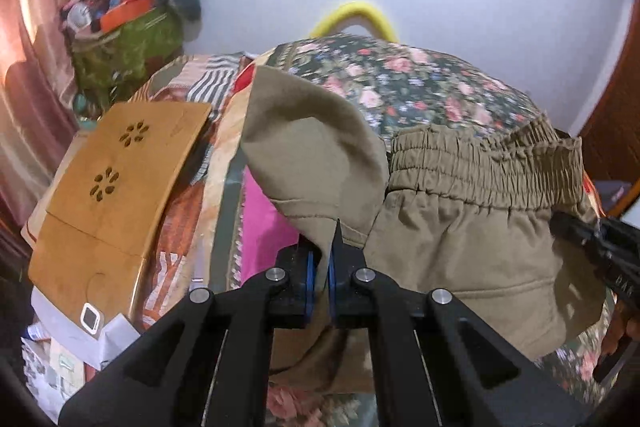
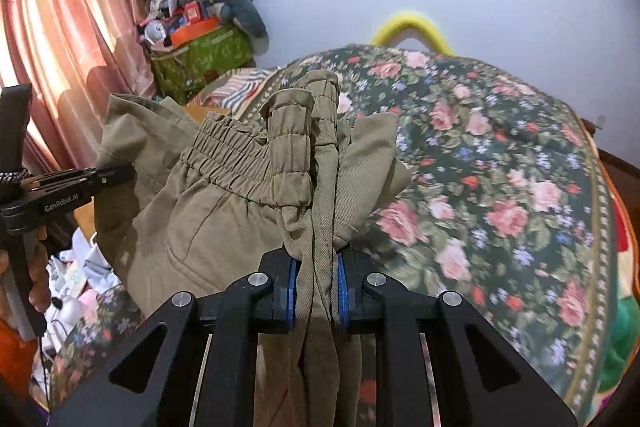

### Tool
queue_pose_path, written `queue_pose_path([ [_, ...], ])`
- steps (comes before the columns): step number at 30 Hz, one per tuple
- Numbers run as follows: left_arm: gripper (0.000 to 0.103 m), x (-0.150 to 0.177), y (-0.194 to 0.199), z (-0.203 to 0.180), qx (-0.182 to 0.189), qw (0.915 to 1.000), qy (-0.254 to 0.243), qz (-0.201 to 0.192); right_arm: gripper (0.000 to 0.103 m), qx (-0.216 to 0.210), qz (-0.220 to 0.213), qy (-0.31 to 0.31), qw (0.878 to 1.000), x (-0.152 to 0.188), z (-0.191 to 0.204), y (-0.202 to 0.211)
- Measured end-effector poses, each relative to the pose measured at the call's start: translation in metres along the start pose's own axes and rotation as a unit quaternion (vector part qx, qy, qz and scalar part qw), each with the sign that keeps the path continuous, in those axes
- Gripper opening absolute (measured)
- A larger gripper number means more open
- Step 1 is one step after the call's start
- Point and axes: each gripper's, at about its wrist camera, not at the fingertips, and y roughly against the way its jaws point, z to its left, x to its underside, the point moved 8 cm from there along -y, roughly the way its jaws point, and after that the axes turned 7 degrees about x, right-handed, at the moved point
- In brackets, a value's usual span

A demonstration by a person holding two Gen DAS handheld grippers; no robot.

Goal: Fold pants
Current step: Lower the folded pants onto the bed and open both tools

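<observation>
Khaki pants (image 1: 460, 227) with a gathered elastic waistband (image 1: 488, 167) hang lifted above a floral bedspread (image 1: 420, 75). My left gripper (image 1: 320, 267) is shut on a thin fold of the pants' fabric at one side. The right gripper (image 1: 592, 247) shows at the right edge, clamped on the other side. In the right wrist view my right gripper (image 2: 316, 287) is shut on a thick bunch of the pants (image 2: 224, 211), the waistband (image 2: 248, 155) doubled over above its blue pads (image 2: 342, 291). The left gripper (image 2: 116, 173) enters from the left, a hand behind it.
A wooden lap tray (image 1: 116, 187) lies on the bed's left side, with papers (image 1: 72, 347) below it. A green bag (image 2: 204, 59) piled with clutter stands by the pink curtain (image 2: 60, 27). A yellow curved bar (image 2: 412, 27) rises behind the bedspread (image 2: 500, 167).
</observation>
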Motion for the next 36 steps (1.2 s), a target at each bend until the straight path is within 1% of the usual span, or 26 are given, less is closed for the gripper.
queue_pose_path([
  [3,0.005,-0.004,-0.023,0.017,-0.009,0.9998,0.015,0.006,0.014,0.000,0.010,-0.003,1.000,-0.003,0.006,-0.025],
  [6,0.005,-0.004,-0.048,0.032,-0.021,0.9995,0.018,0.013,0.014,0.000,0.026,-0.011,1.000,-0.002,0.007,-0.052],
  [8,0.005,-0.001,-0.065,0.039,-0.032,0.9992,0.017,0.020,0.014,0.001,0.038,-0.017,0.999,0.002,0.007,-0.066],
  [11,0.005,0.013,-0.098,0.054,-0.037,0.9980,0.031,0.041,0.016,0.012,0.059,-0.013,0.998,0.012,0.007,-0.082],
  [12,0.005,0.016,-0.105,0.057,-0.038,0.9977,0.035,0.045,0.017,0.017,0.064,-0.005,0.998,0.016,0.007,-0.086],
  [15,0.005,0.030,-0.128,0.066,-0.042,0.9962,0.045,0.062,0.023,0.029,0.076,0.007,0.997,0.024,0.001,-0.089],
  [18,0.008,0.039,-0.136,0.073,-0.050,0.9952,0.048,0.069,0.024,0.026,0.075,0.009,0.997,0.028,-0.007,-0.082],
  [20,0.011,0.042,-0.134,0.076,-0.048,0.9951,0.050,0.070,0.028,0.029,0.072,0.010,0.997,0.031,-0.011,-0.073],
  [24,0.012,0.051,-0.120,0.083,-0.067,0.9941,0.032,0.079,0.033,0.044,0.058,0.031,0.997,0.035,-0.015,-0.054],
  [26,0.012,0.057,-0.111,0.084,-0.064,0.9940,0.026,0.085,0.037,0.054,0.049,0.044,0.996,0.036,-0.016,-0.042],
  [27,0.012,0.059,-0.105,0.084,-0.061,0.9939,0.024,0.088,0.037,0.058,0.047,0.047,0.996,0.036,-0.016,-0.037],
  [29,0.012,0.062,-0.091,0.083,-0.055,0.9943,0.022,0.089,0.037,0.062,0.041,0.052,0.996,0.035,-0.017,-0.026],
  [31,0.012,0.062,-0.072,0.077,-0.043,0.9954,0.018,0.084,0.037,0.072,0.034,0.053,0.995,0.033,-0.019,-0.012],
  [33,0.014,0.060,-0.048,0.068,-0.029,0.9968,0.014,0.074,0.037,0.072,0.020,0.056,0.996,0.029,-0.018,0.005],
  [35,0.021,0.056,-0.021,0.055,-0.011,0.9983,0.009,0.057,0.037,0.070,0.001,0.054,0.996,0.024,-0.016,0.028],
  [36,0.022,0.052,-0.003,0.045,-0.001,0.9990,0.005,0.044,0.037,0.065,-0.013,0.052,0.996,0.021,-0.014,0.043],
])
